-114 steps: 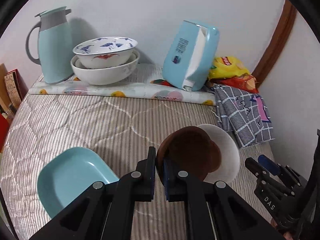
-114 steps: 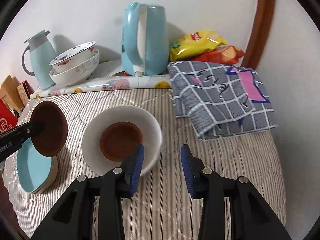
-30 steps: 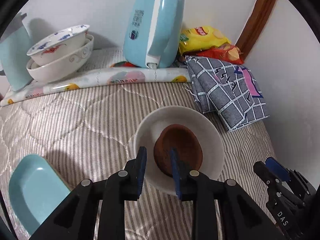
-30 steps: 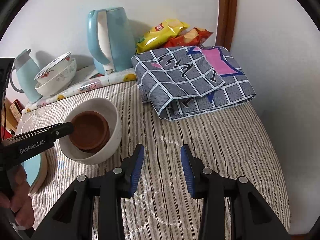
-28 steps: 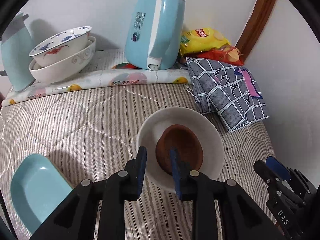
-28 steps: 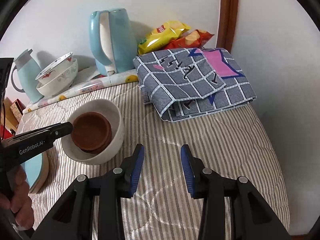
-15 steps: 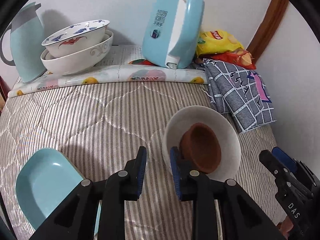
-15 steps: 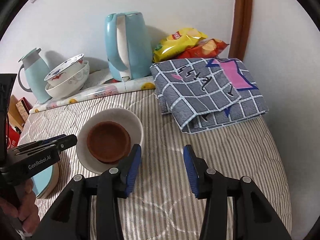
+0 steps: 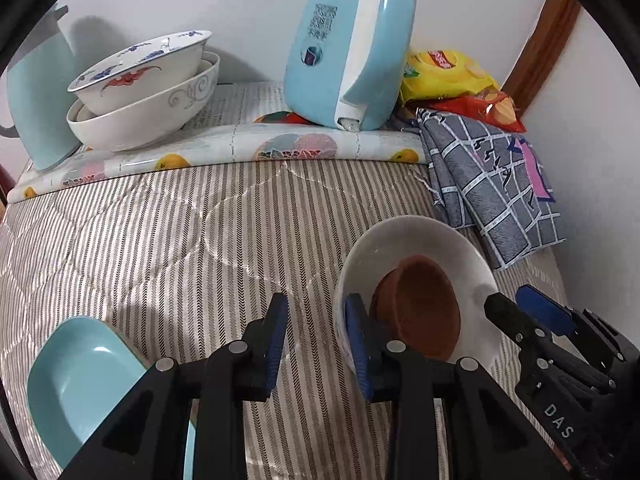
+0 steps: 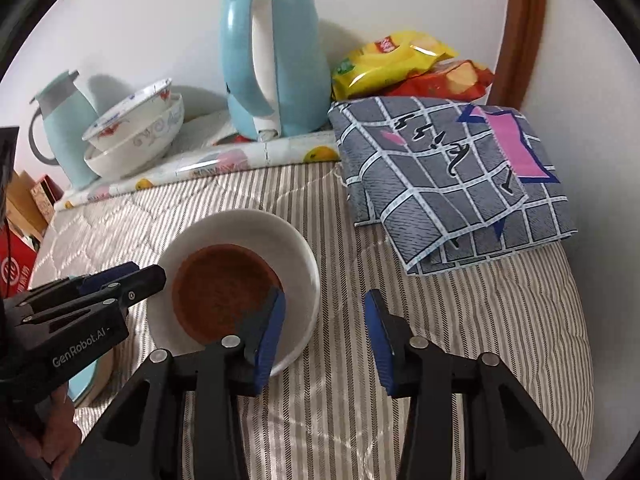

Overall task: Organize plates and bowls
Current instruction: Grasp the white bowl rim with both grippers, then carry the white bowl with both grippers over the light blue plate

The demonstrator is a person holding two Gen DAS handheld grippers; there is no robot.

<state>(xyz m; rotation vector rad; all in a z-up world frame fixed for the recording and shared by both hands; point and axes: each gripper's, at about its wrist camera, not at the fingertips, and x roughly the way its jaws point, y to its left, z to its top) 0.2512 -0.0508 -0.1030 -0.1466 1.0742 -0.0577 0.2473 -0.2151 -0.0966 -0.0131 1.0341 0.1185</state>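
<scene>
A white bowl (image 9: 420, 236) (image 10: 256, 224) sits on the striped quilt with brown saucers (image 9: 420, 304) (image 10: 224, 292) stacked inside it. My left gripper (image 9: 316, 332) is open and empty, just left of the bowl's near rim; it also shows in the right wrist view (image 10: 140, 276). My right gripper (image 10: 324, 320) is open and empty, with its left finger over the bowl's near right rim; it also shows in the left wrist view (image 9: 524, 304). A light blue dish (image 9: 84, 376) lies at the near left. Two patterned bowls (image 9: 148, 92) (image 10: 136, 136) are nested at the back left.
A light blue kettle (image 9: 352, 48) (image 10: 272, 60) and a light blue jug (image 10: 64, 128) stand at the back on a fruit-print mat (image 9: 240, 148). A folded grey checked cloth (image 10: 452, 176) and snack bags (image 10: 404, 60) lie at the right, by the wall.
The left gripper let the brown saucer go into the white bowl, opened, and drew back to the bowl's left. The right gripper moved in toward the bowl's right rim.
</scene>
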